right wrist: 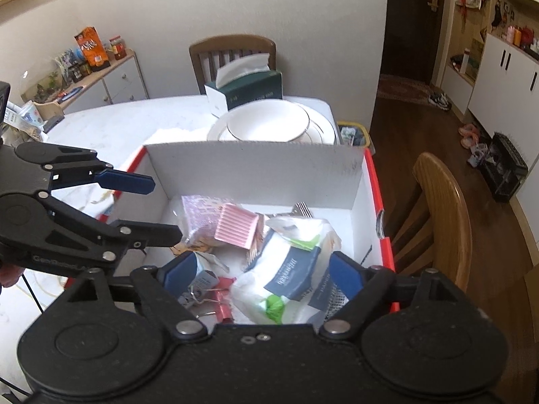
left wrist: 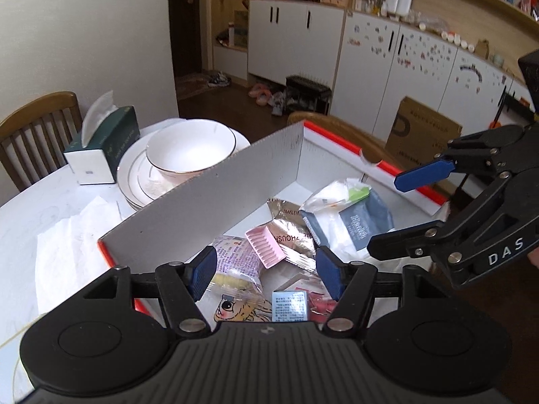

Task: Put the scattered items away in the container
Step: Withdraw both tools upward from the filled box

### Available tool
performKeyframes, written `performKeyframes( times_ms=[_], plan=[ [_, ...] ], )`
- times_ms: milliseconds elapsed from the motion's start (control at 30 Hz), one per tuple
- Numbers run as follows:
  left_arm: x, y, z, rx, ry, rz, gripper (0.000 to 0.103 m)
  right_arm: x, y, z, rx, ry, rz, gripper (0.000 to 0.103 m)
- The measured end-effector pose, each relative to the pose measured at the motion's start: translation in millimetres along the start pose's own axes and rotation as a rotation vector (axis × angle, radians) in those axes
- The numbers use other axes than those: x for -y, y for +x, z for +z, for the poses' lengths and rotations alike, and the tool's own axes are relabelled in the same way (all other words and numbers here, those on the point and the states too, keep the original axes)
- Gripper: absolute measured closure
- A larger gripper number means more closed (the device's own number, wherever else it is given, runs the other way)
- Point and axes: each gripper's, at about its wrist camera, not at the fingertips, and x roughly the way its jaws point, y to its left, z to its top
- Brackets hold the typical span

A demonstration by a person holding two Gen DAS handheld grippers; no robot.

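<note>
A white cardboard box [left wrist: 209,202] [right wrist: 256,171] with a red rim stands on the table. Inside it lie a pink ridged tray [left wrist: 266,247] [right wrist: 237,225], a purple snack packet [left wrist: 235,256], a silver foil packet [left wrist: 293,232], a small blue box [left wrist: 290,306], a pink binder clip [right wrist: 222,299] and a white bag with navy labels [left wrist: 350,215] [right wrist: 289,269]. My left gripper [left wrist: 266,274] [right wrist: 165,207] hangs open over the box's near left part, empty. My right gripper [right wrist: 262,269] [left wrist: 384,215] is open above the white bag, not touching it.
Behind the box a white bowl sits on stacked plates [left wrist: 188,148] [right wrist: 269,124], next to a green tissue box [left wrist: 104,144] [right wrist: 246,91]. A white napkin [left wrist: 70,242] lies left of the box. Wooden chairs [left wrist: 37,124] [right wrist: 441,208] stand at the table's edges.
</note>
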Motion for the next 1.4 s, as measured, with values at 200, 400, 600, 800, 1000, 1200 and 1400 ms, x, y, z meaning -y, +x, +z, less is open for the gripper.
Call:
performKeyframes(
  times_ms=[200,400,600,800,1000,1200,1400],
  plan=[
    [-1,-26,-8,0.076,-0.041,0.031,0.036,-9,-10,-4,0.058,0.02,0.011,0.01],
    [-4,-46,-18,0.112,-0.104,0.06,0.036,-19,-18,-10,0.114,0.013,0.006,0.007],
    [-2,-59,-27,0.112,-0.128,0.081,0.034,-31,-27,-19,0.154,0.01,-0.003,0.004],
    [1,-67,-35,0.106,-0.134,0.097,0.026,-41,-38,-27,0.204,0.005,-0.044,0.001],
    [1,-74,-44,0.103,-0.154,0.12,0.015,-46,-44,-35,0.215,0.018,-0.071,0.001],
    [2,-83,-53,0.118,-0.168,0.152,0.0,-52,-48,-42,0.227,0.029,-0.1,0.001],
    [5,-91,-59,0.111,-0.181,0.164,0.0,-54,-55,-48,0.232,0.06,-0.107,0.001]
  ],
)
